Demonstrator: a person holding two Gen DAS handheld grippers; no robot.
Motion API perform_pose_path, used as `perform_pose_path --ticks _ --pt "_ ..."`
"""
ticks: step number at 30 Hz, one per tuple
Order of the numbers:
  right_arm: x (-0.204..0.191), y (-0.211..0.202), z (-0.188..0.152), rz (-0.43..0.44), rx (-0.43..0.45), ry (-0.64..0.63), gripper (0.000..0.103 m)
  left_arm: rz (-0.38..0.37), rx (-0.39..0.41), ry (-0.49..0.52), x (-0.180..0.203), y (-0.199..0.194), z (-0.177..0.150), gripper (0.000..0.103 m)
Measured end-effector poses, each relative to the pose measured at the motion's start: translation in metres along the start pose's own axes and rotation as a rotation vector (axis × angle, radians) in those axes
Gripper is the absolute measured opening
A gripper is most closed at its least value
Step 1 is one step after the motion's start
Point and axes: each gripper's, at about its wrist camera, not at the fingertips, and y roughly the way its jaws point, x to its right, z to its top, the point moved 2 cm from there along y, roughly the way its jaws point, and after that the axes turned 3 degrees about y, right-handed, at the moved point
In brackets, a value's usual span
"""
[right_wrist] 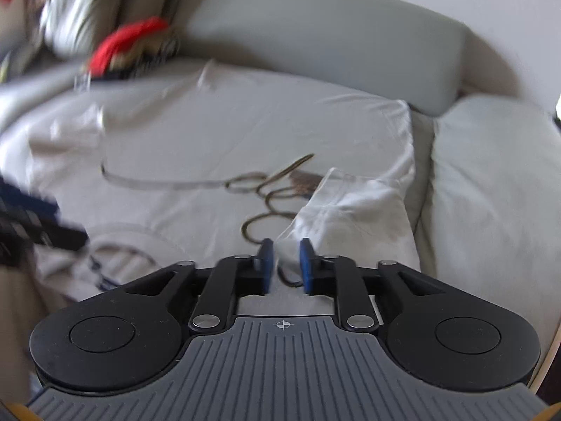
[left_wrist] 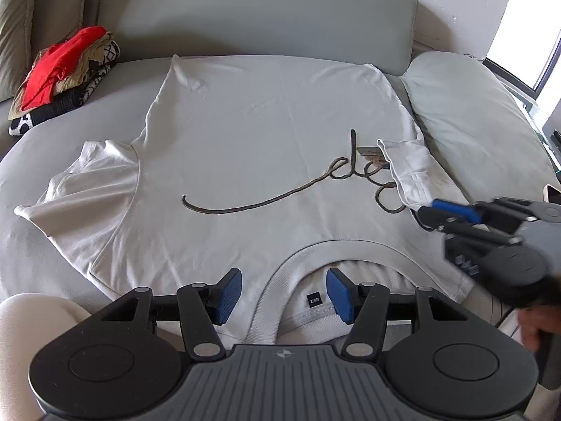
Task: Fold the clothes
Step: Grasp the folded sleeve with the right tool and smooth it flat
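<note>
A white T-shirt (left_wrist: 245, 133) with a dark script print lies flat on a grey sofa seat, collar (left_wrist: 277, 280) toward me. Its right sleeve (left_wrist: 406, 172) is folded inward over the print. My left gripper (left_wrist: 284, 294) is open and empty, its blue pads on either side of the collar's left part. My right gripper (right_wrist: 284, 266) is open, its pads just apart at the near corner of the folded sleeve (right_wrist: 350, 210), holding nothing. It also shows in the left wrist view (left_wrist: 448, 210) at the shirt's right edge. The shirt's left sleeve (left_wrist: 87, 182) lies spread out.
A pile of clothes, red on top (left_wrist: 59, 77), sits at the back left of the sofa. The grey backrest (left_wrist: 266, 14) runs behind the shirt. A pale cushion (left_wrist: 473, 122) lies to the right.
</note>
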Motion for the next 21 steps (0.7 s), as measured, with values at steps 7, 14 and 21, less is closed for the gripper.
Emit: perform_pose_path --ticks 7,14,21 --pt "0.063 0.040 -0.004 -0.241 -0.132 0.218 0.018 0.002 -0.021 0.027 0.011 0.006 -0.001 0.055" --pt "0.055 0.037 -0.014 -0.344 -0.284 0.116 0.012 0.017 -0.033 0.019 0.008 0.011 -0.001 0.056" --pt "0.061 0.050 0.021 -0.170 -0.070 0.293 0.012 0.019 -0.033 0.000 0.000 0.012 0.000 0.056"
